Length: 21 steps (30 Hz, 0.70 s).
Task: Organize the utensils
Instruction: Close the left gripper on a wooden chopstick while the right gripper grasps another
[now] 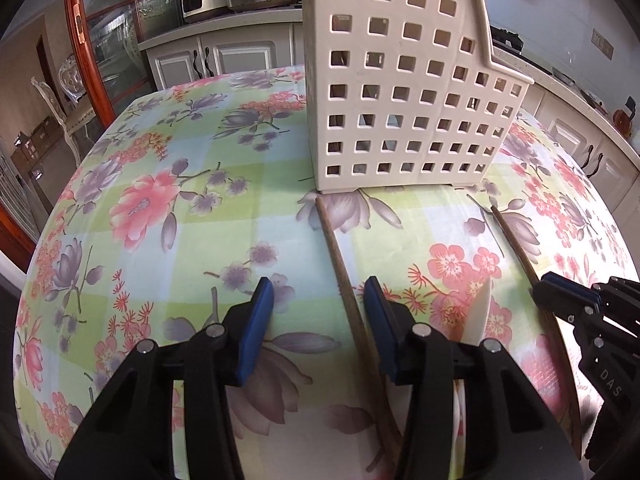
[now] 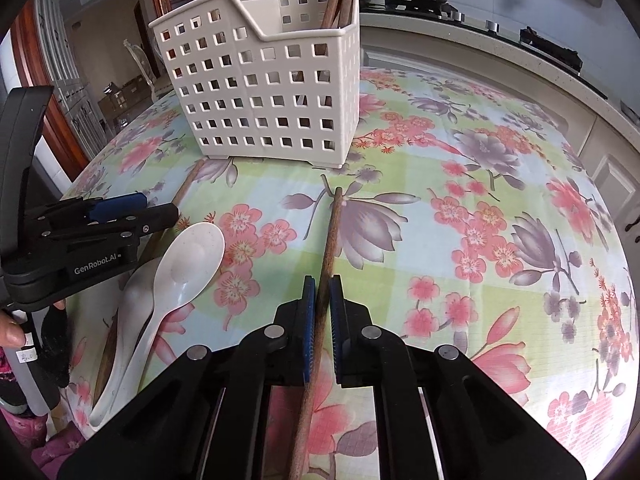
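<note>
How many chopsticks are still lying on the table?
2: one chopstick clamped in the right claw, the other chopstick between the left claw fingers. More stand in the holder.

Left gripper jaws astride chopstick, perforated caddy beyond

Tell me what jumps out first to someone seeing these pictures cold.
The flowered tablecloth fills both views, and a white holder with square holes stands at its far side with sticks poking out. Nearer, the right gripper pinches one brown chopstick, while the left gripper straddles another chopstick. Two white spoons lie between the chopsticks.
</note>
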Each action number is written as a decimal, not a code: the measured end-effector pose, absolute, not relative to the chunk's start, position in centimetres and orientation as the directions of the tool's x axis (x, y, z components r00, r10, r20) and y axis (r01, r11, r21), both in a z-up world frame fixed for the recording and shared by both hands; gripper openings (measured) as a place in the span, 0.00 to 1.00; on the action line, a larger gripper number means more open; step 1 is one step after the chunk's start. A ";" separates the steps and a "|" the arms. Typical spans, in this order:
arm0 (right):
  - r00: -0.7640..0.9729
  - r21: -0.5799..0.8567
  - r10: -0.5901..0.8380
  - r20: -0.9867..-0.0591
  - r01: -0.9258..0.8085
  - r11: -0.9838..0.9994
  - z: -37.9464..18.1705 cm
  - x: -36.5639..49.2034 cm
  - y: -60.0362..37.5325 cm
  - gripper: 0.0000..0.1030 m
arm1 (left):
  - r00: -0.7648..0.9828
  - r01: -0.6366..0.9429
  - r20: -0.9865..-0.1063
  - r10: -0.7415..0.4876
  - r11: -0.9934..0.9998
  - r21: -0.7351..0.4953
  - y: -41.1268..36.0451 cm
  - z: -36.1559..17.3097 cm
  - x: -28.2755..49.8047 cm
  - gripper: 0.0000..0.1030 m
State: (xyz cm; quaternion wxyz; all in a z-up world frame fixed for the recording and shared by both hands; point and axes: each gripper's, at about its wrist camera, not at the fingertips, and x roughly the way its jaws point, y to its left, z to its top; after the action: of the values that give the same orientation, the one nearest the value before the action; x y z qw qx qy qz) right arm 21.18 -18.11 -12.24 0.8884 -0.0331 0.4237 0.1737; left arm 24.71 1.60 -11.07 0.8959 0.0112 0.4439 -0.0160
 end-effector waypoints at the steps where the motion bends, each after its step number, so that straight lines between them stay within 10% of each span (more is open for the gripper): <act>1: 0.582 0.088 0.278 -0.764 -0.332 0.939 -12.2 21.2 -18.1 0.08 | 0.606 0.041 -0.795 -0.016 0.999 0.011 1.5 -11.1 24.8 0.40; 10: 0.575 0.108 0.284 -0.767 -0.320 0.941 -12.2 21.5 -18.3 0.08 | 0.613 0.083 -0.789 -0.027 0.996 0.031 0.6 -11.0 24.9 0.09; 21: 0.576 0.098 0.268 -0.772 -0.309 0.946 -12.1 22.3 -17.8 0.17 | 0.616 0.062 -0.787 -0.023 0.998 0.020 2.4 -11.0 23.5 0.09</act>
State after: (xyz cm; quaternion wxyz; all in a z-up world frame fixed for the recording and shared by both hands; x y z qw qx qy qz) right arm 22.29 -17.77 -12.13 0.8873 -0.0235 0.4309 0.1626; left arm 23.54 2.37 -11.01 0.8986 0.0225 0.4376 -0.0236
